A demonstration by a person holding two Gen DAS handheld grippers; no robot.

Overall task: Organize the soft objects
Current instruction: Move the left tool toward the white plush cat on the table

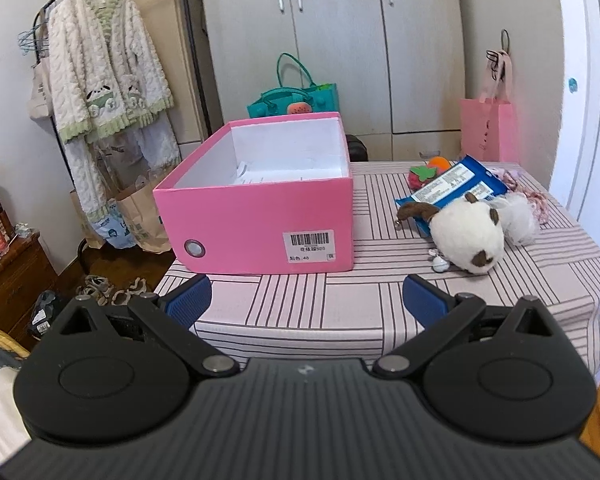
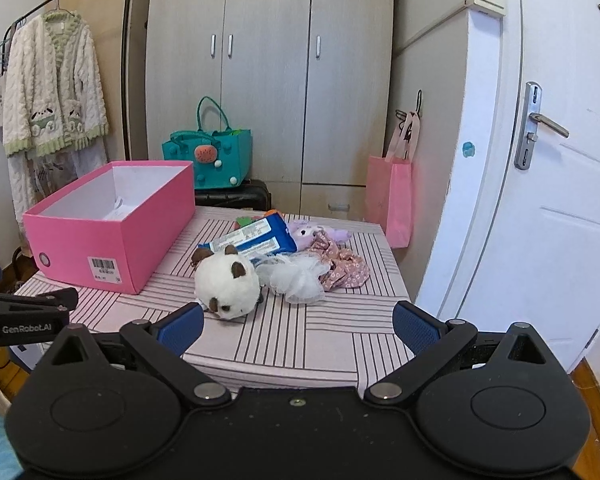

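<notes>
An open pink box [image 1: 260, 220] [image 2: 112, 236] stands on the left of the striped table [image 1: 340, 304] [image 2: 300, 336], with only a paper slip inside. To its right lies a pile: a white plush cat with brown ears [image 1: 466, 236] [image 2: 226, 284], a white mesh puff [image 2: 296, 276], a blue packet [image 1: 456, 186] [image 2: 256, 240], a pink floral cloth [image 2: 346, 266], a purple plush [image 2: 306, 232] and a strawberry toy [image 1: 422, 174]. My left gripper [image 1: 306, 304] is open near the front edge, before the box. My right gripper [image 2: 298, 326] is open, just short of the cat.
A teal felt bag [image 2: 212, 156] sits behind the box on a dark case. A pink paper bag [image 2: 392, 200] hangs by the wardrobe. A clothes rack with a fleece robe [image 1: 108, 68] stands left, and a white door [image 2: 540, 200] is close on the right.
</notes>
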